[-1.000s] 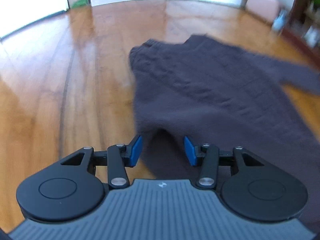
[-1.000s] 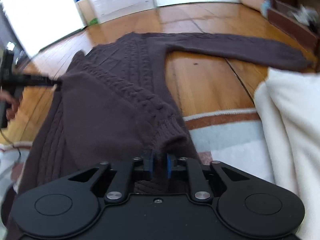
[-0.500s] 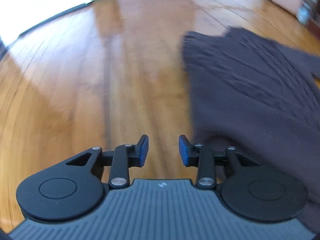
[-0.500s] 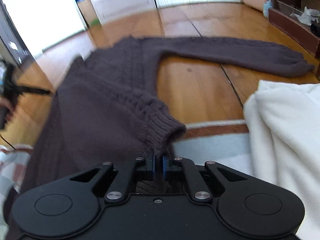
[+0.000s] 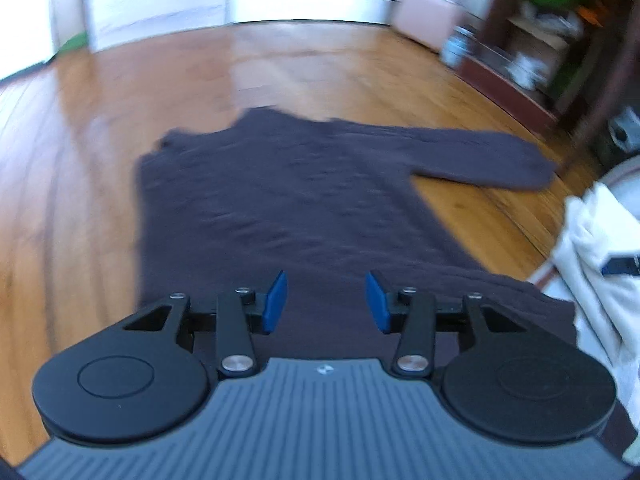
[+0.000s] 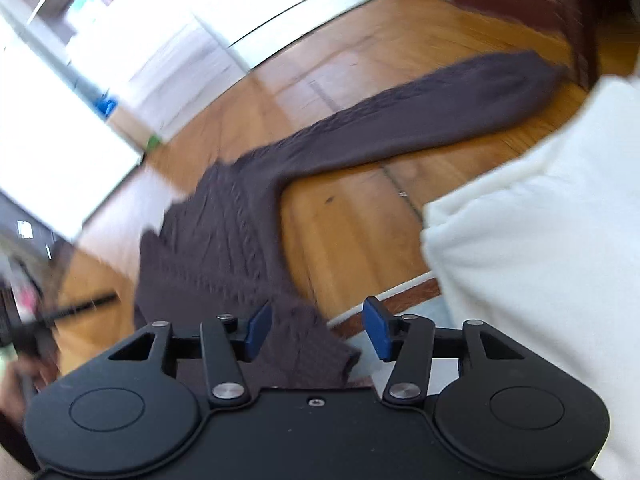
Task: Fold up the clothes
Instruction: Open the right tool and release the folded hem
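On my left wrist view, the wooden floor (image 5: 80,184) fills the left of the frame, blurred. In the middle lies the dark brown knit sweater (image 5: 280,200), spread flat on the floor, its body running from mid-frame down under my tool. My left claw (image 5: 326,302) hangs over the sweater's near part with its blue pads (image 5: 276,300) spread apart and nothing between them. One sleeve (image 5: 480,156) stretches toward the right of the frame across the boards. Upper right stands a dark shelf unit (image 5: 560,40), and at the right edge sits a white cloth pile (image 5: 592,240).

On my right wrist view, at the far left edge I can make out a hand (image 6: 24,368) holding something dark, too smeared to name. Centre frame shows the sweater (image 6: 208,240) with its cable pattern, a ribbed cuff (image 6: 320,356) lying just in front of my tool. My right claw (image 6: 316,330) stands open, the cuff lying between the spread pads (image 6: 378,328) but not pinched. The outstretched sleeve (image 6: 440,116) runs to the upper right. The white cloth (image 6: 540,260) fills the right side, with a striped rug edge (image 6: 400,304) below it.
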Available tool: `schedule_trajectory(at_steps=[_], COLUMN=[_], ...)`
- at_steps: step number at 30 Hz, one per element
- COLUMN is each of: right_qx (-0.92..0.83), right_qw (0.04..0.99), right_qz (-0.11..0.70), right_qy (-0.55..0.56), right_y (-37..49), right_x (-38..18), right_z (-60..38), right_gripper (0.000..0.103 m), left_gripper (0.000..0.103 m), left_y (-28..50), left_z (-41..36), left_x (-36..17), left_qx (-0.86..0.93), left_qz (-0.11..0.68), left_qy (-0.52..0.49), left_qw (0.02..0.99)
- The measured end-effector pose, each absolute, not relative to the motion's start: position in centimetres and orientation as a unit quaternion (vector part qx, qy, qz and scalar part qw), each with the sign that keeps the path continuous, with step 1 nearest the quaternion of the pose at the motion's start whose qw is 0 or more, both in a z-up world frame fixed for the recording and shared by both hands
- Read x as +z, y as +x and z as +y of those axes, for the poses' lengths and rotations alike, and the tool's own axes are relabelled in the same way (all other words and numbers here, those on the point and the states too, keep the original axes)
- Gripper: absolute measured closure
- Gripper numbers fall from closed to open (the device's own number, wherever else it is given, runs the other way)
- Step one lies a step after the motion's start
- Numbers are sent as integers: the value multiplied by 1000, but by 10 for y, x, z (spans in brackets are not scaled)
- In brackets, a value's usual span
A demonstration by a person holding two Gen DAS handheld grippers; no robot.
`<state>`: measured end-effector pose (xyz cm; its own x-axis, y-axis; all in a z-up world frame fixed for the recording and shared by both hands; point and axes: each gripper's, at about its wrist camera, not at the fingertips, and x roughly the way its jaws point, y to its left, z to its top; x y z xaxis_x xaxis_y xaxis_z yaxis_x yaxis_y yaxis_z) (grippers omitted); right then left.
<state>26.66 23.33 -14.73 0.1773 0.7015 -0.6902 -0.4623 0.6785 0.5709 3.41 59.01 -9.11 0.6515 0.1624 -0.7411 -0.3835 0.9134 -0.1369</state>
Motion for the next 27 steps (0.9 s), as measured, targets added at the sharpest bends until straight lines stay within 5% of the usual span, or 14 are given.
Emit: schedule_trajectory(at_steps=[12,17,27], right_qx=[278,251,176], right_qw=[775,778,769], right_qz=[560,570,571], right_qy=[93,81,226], right_y=[378,446,519], right_x=[-129,-138,-179], right_z=[242,251,218], right_gripper=[45,37,35], left_gripper=[51,50,46], left_y=[188,256,276], left_z=[533,516,538], left_x=[-110,-118,-148], left_qx=[100,77,68], left_qz=[405,411,409], left_qy=[-136,-138,-186], left_qw=[899,898,891])
